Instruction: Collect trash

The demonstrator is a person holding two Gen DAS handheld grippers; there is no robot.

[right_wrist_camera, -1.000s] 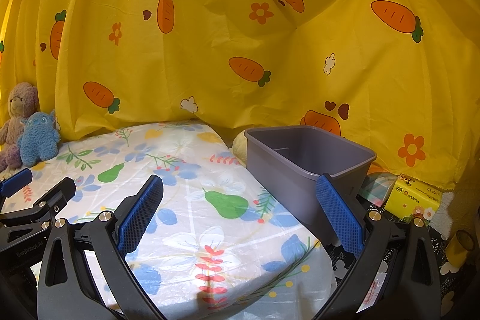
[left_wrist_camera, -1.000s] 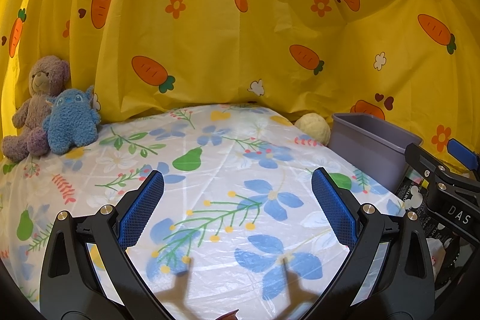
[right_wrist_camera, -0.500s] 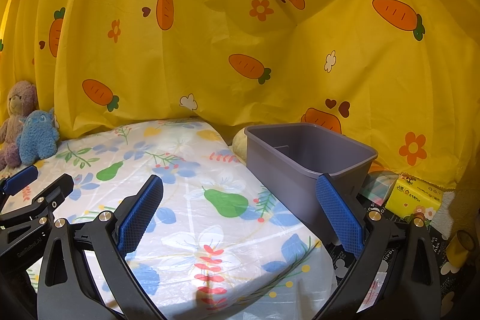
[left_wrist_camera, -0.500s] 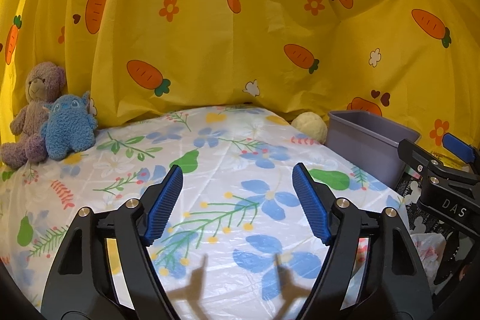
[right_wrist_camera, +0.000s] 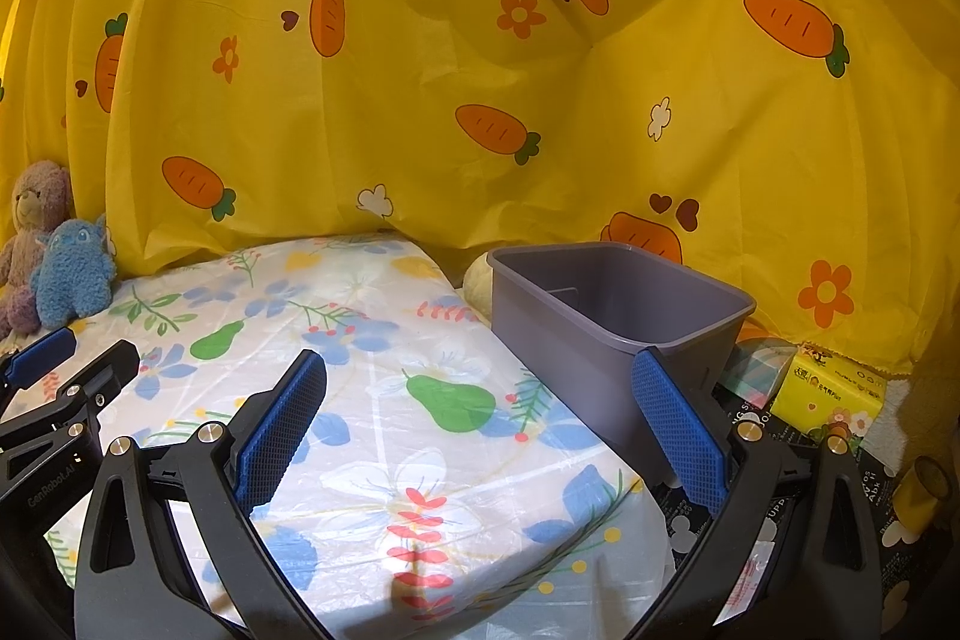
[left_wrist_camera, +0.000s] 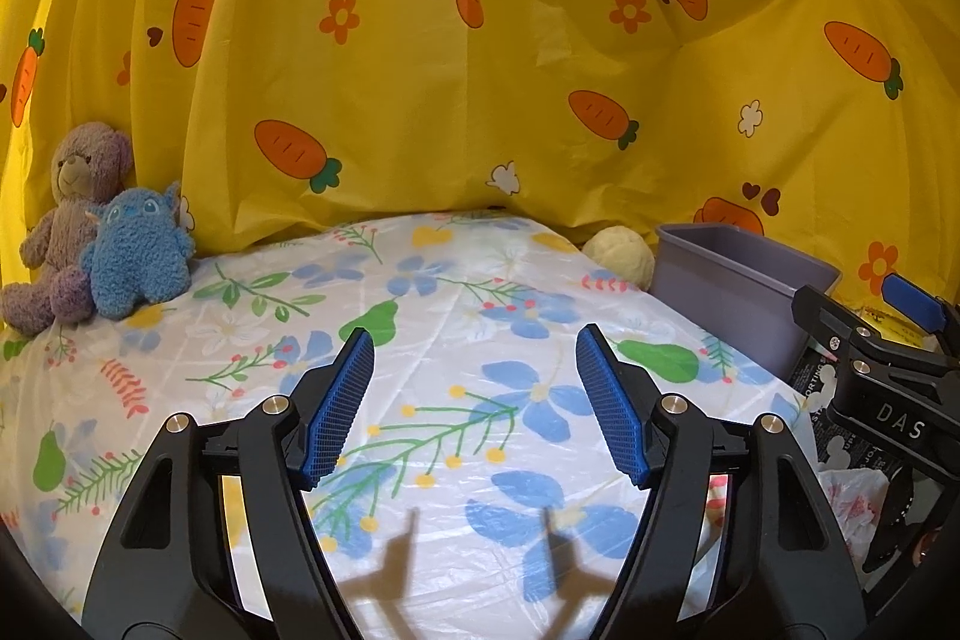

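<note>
landmark: grey bin [right_wrist_camera: 618,322], open-topped and seemingly empty, standing off the right edge of the floral sheet [right_wrist_camera: 384,376], its long axis running from the near right toward the yellow carrot curtain [right_wrist_camera: 480,40]
trash candidates: none lies on the sheet; a crumpled white plastic bag [left_wrist_camera: 852,496] sits on the near side of the bin, low beside the sheet's right edge; a yellow tissue pack [right_wrist_camera: 831,388] lies just right of the bin; whether either counts as trash cannot be told
other items: pale round ball [left_wrist_camera: 618,256] just left of the bin's far end; purple plush bear [left_wrist_camera: 66,220] and blue plush monster [left_wrist_camera: 135,262] well apart from the bin, at the sheet's far left
left gripper [left_wrist_camera: 474,400]: well left of the bin, over the middle of the sheet; jaws at a middling gap, nothing between the pads
right gripper [right_wrist_camera: 480,430]: nearest the bin, its right pad lined up in front of the bin's near wall; jaws spread wide, nothing between them
key relation: bin and bag both lie to the right of both grippers; the right hand is the nearer, judged the likelier one to reach
change since a second ago: left jaws have narrowed from full spread to the present gap and settled there; right jaws unchanged; bin, toys and ball where they were
</note>
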